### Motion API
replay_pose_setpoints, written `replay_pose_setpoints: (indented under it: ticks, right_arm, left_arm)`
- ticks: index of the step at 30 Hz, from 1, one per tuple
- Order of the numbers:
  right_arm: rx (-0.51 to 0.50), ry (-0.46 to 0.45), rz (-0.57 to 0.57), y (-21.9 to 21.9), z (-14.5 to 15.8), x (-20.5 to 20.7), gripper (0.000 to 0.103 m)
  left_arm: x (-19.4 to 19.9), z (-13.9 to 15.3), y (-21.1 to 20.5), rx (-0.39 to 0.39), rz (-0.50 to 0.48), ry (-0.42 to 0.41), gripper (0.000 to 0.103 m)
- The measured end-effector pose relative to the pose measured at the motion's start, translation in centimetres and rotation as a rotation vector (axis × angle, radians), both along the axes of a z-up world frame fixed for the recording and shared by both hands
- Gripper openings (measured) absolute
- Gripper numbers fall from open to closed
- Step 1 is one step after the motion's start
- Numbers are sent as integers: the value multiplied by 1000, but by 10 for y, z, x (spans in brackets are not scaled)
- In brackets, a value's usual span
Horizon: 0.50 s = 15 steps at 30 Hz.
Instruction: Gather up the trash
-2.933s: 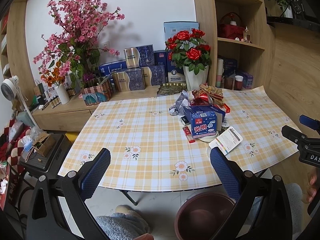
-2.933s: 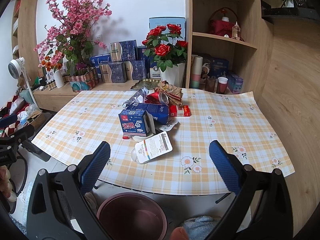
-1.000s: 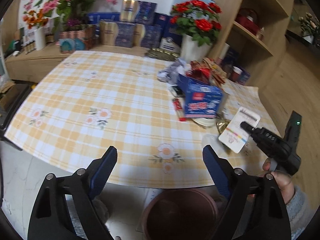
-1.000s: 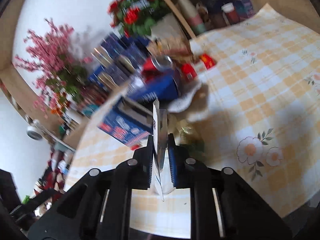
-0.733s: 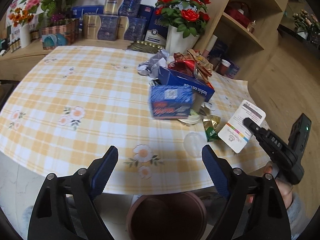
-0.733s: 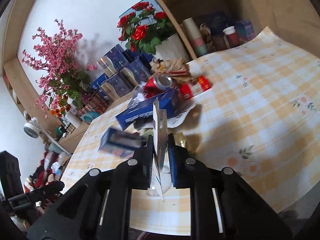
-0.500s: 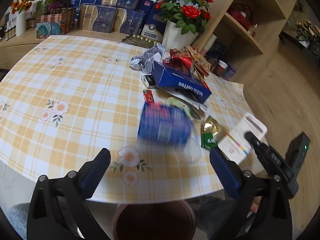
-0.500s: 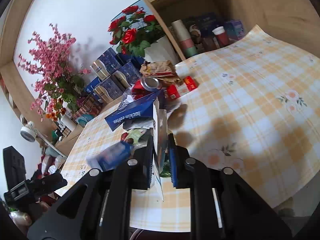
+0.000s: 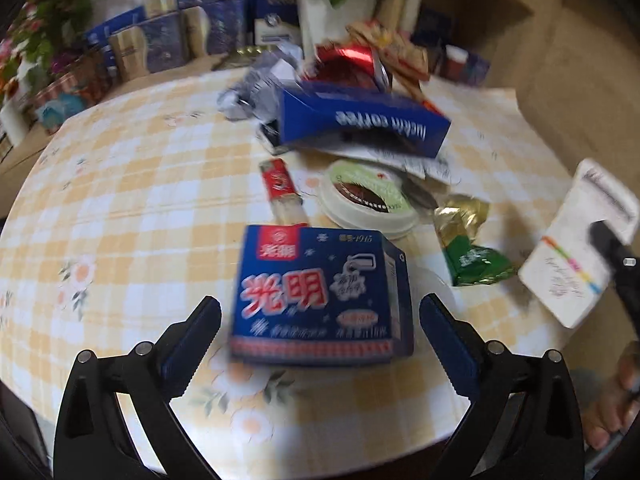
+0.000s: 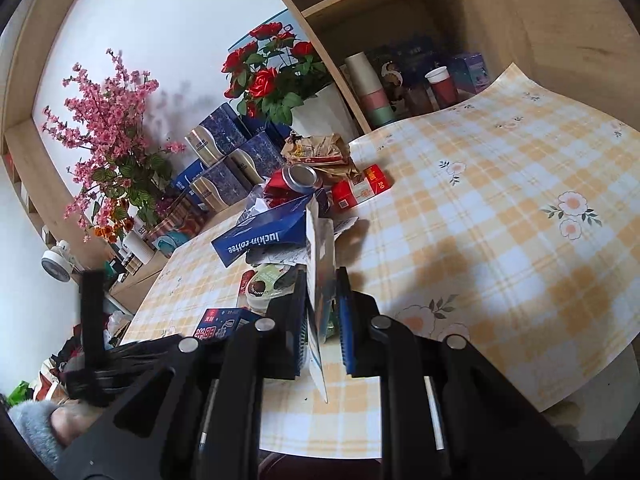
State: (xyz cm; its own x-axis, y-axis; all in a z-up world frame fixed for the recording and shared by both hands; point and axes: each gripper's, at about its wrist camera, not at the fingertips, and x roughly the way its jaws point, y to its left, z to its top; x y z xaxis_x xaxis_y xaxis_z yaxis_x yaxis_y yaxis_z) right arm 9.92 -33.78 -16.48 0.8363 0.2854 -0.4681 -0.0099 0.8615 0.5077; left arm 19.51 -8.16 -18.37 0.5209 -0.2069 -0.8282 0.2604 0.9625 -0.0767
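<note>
The blue rectangular milk carton with red characters [image 9: 320, 296], half a second ago a blur nearer the trash pile, now lies on the yellow-checked counter [image 9: 132, 184] between the wide-open left tongs [image 9: 320, 320], whose pads stand clear of it. The left view has closed in and dropped. The right tongs [image 10: 322, 312] stay clamped on the flat white card packet with a colour stripe [image 9: 576, 248], held beside the counter's edge.
</note>
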Motion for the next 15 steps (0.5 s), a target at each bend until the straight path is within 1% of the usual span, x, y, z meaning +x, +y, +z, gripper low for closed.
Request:
replay_pose_setpoints:
  ticks: [1, 3, 5, 6, 7, 9, 12, 15]
  right_arm:
    - [-4, -2, 1, 0, 1, -1, 17]
    - [-14, -9, 5, 1, 4, -4, 17]
    - [-23, -14, 13, 2, 7, -9, 17]
    - [-27, -13, 17, 2, 7, -10, 17]
    - [-34, -14, 21, 2, 8, -13, 17]
    - [-44, -14, 30, 4, 8, -18, 17]
    - [-54, -13, 44, 6, 8, -25, 17]
    - [-55, -15, 58, 10, 9, -31, 17]
  left_arm:
    - [6, -6, -6, 41, -2, 4, 97]
    - [14, -15, -9, 97, 22, 13, 97]
    - [21, -19, -3, 50, 46, 39, 96]
    - [21, -19, 0, 31, 51, 50, 79]
    - [21, -18, 4, -3, 45, 65, 80]
    - [15, -14, 6, -11, 28, 76, 79]
    - [-5, -1, 6, -1, -27, 31, 79]
    - [-30, 13, 17, -45, -72, 13, 79]
